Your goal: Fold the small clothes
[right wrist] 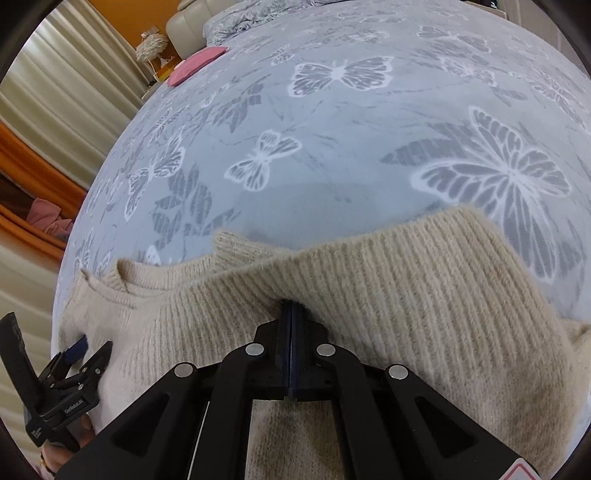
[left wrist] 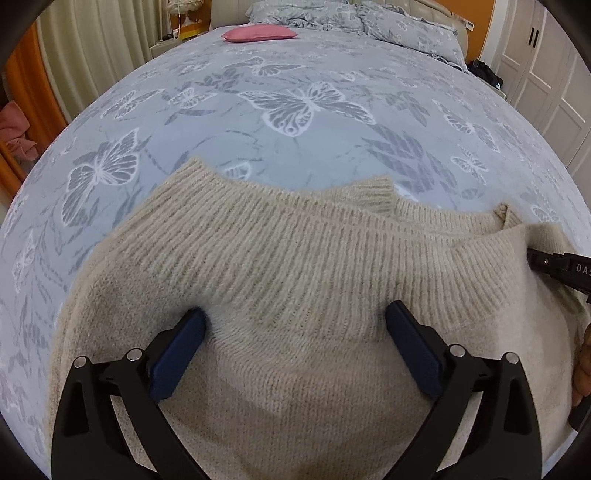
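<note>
My left gripper (left wrist: 295,325) hangs over the cream sweater (left wrist: 295,280), fingers (left wrist: 177,354) spread wide w/ the blue pads resting on the knit, one either side of a plain patch just below the ribbed band; nothing pinched between them. My right gripper (right wrist: 291,310) has its fingers pressed tight together, and their tips are tucked under the folded ribbed edge of the sweater, so I can't tell for sure if they clamp a layer of knit or just poke beneath it. The sweater lies folded on the near part of the bed (left wrist: 295,147), on the grey-blue butterfly cover, ribbed hem turned up on top, a ribbed cuff peeking out behind. A pink cushion (left wrist: 258,34) sits well apart near the pillows (left wrist: 354,18) at the far end. Curtains (right wrist: 55,92) on the left side of the room.
</note>
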The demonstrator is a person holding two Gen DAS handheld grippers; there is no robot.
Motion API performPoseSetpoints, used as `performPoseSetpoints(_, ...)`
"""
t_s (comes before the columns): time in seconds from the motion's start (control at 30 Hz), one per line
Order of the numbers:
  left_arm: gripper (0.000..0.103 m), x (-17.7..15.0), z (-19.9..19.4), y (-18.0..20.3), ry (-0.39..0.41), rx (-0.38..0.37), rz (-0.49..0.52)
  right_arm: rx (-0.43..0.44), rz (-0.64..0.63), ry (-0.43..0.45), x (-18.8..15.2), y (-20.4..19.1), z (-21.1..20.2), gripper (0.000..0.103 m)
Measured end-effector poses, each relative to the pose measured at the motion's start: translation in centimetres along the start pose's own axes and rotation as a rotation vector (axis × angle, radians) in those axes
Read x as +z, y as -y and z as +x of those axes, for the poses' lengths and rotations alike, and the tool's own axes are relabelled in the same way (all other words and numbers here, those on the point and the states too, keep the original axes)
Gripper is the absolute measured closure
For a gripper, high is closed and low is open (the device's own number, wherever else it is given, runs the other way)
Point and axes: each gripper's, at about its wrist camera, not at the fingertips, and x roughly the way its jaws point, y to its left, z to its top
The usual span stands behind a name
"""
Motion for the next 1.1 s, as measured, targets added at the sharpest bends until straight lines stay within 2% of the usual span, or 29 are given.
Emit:
performPoseSetpoints(0.07,0.013,-0.1,-0.9,0.0,0.017,0.001,0.000,-0.025,0.002,0.019,-0.4,-1.0,-1.7,0.103)
performPoseSetpoints(0.1,0.014,-0.1,-1.7,-0.1,0.028,-0.006,-0.006,-0.027,-0.031,0.042,-1.0,-2.1,-2.9,0.091)
performPoseSetpoints(0.13,0.014,-0.1,-3.0,-0.4,0.053,-0.024,-0.016,-0.014,-0.095,0.077,-2.1,-4.1,-4.8,0.090)
performPoseSetpoints(0.2,0.014,0.1,-4.7,-1.5,0.117,-0.007,-0.049,0.036,-0.157,0.060,-3.5,-6.6,-5.4,0.091)
performPoseSetpoints(0.23,0.014,0.3,-4.5,-2.0,0.115,0.009,-0.060,0.071,-0.202,0.007,-4.4,-8.5,-4.5,0.092)
performPoseSetpoints(0.3,0.014,0.7,-2.8,-3.4,0.059,0.028,-0.101,0.088,-0.268,-0.061,-5.2,-11.0,-2.1,0.093)
performPoseSetpoints(0.33,0.014,0.8,-1.4,-4.5,0.031,0.043,-0.134,0.065,-0.300,-0.093,-5.4,-12.3,0.1,0.093)
performPoseSetpoints(0.37,0.014,0.9,-1.0,-4.9,0.037,0.051,-0.139,0.046,-0.308,-0.095,-5.1,-13.0,1.5,0.095)
performPoseSetpoints(0.4,0.014,1.2,-0.7,-5.1,0.052,0.066,-0.128,0.032,-0.306,-0.088,-4.5,-13.4,2.6,0.103)
performPoseSetpoints(0.5,0.011,1.7,0.0,-5.2,0.065,0.084,-0.122,0.053,-0.221,-0.089,-1.2,-13.3,5.1,0.103)
performPoseSetpoints(0.57,0.009,1.9,0.3,-5.1,0.069,0.095,-0.114,0.078,-0.164,-0.102,-0.2,-12.8,5.1,0.103)
performPoseSetpoints(0.63,0.010,1.9,-0.1,-5.3,0.078,0.095,-0.116,0.079,-0.150,-0.085,-0.7,-13.1,3.4,0.101)
performPoseSetpoints(0.7,0.013,2.0,-2.0,-5.4,0.113,0.067,-0.130,0.091,-0.196,-0.042,-2.1,-14.0,1.3,0.092)
performPoseSetpoints(0.73,0.013,1.7,-3.0,-5.2,0.141,0.055,-0.135,0.112,-0.228,-0.035,-3.3,-14.8,0.7,0.092)
performPoseSetpoints(0.8,0.013,1.6,-4.2,-5.0,0.179,0.047,-0.134,0.124,-0.265,-0.066,-4.3,-16.1,1.4,0.092)
performPoseSetpoints(0.87,0.013,1.7,-3.5,-4.7,0.161,0.058,-0.124,0.097,-0.300,-0.091,-4.6,-17.6,4.2,0.094)
performPoseSetpoints(0.9,0.013,1.6,-1.9,-4.8,0.109,0.081,-0.123,0.089,-0.297,-0.089,-4.3,-17.8,5.3,0.099)
performPoseSetpoints(0.93,0.014,1.5,-0.8,-5.7,0.085,0.085,-0.177,0.092,-0.291,-0.084,-3.6,-17.8,5.7,0.101)
performPoseSetpoints(0.97,0.013,1.6,0.0,-6.2,0.070,0.079,-0.196,0.119,-0.260,-0.089,-2.8,-17.5,5.4,0.102)
performPoseSetpoints(1.0,0.012,1.8,0.1,-6.4,0.090,0.084,-0.190,0.135,-0.230,-0.098,-2.2,-17.1,4.9,0.103)
performPoseSetpoints(1.07,0.012,1.8,-0.3,-6.0,0.104,0.087,-0.174,0.145,-0.174,-0.036,-1.4,-14.8,1.2,0.103)
performPoseSetpoints(1.1,0.012,1.8,-0.5,-5.9,0.105,0.087,-0.165,0.124,-0.160,0.008,-1.3,-13.1,-0.9,0.102)
